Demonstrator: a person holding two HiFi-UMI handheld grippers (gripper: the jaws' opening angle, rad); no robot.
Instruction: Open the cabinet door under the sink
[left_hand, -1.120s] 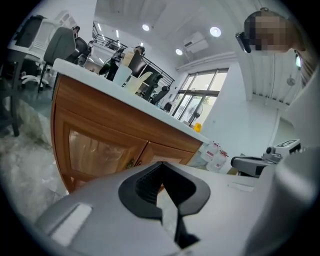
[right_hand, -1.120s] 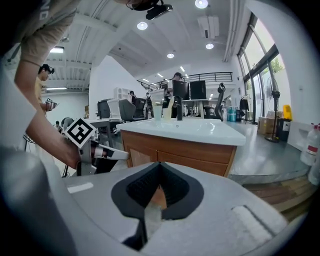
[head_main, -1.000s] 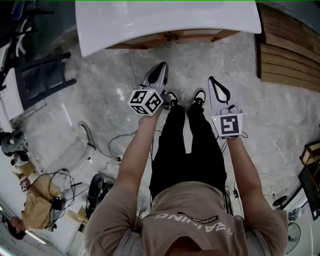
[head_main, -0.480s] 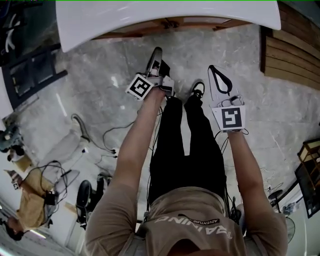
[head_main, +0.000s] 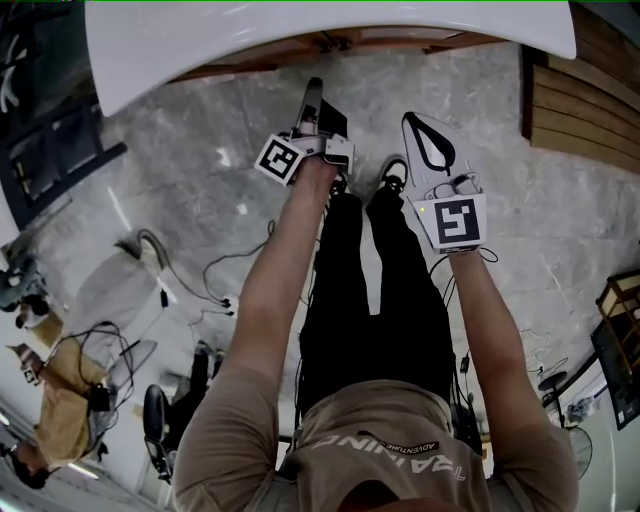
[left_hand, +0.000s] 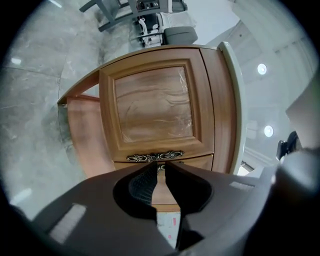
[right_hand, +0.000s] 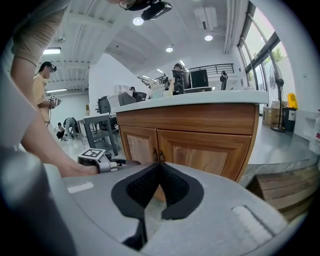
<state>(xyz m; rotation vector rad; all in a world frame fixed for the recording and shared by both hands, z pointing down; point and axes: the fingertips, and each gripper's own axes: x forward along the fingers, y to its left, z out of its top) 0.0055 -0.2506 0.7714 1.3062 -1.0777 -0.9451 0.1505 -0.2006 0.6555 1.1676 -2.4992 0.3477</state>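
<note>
Grey marble floor (head_main: 180, 200) before wooden sink cabinet (left_hand: 155, 110); left gripper (left_hand: 159, 169) narrowly opening, empty; right gripper (right_hand: 160, 166) closed.

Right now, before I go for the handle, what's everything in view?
countertop: one, white, over the cabinet
cabinet doors: two, brown wood, closed, under the countertop
door handles: two, dark ornate metal, where the doors meet
floor: grey marble, all around
stacked wooden boards: one pile, brown, right of the cabinet
cables: several, black, on the floor at left
bystander: one, yellow shirt, far left
legs: two, black trousers, facing the cabinet
left claw: one, dark, jaws opening, nothing between them, just short of a handle
right claw: one, grey, jaws together, empty, back from the doors
</note>
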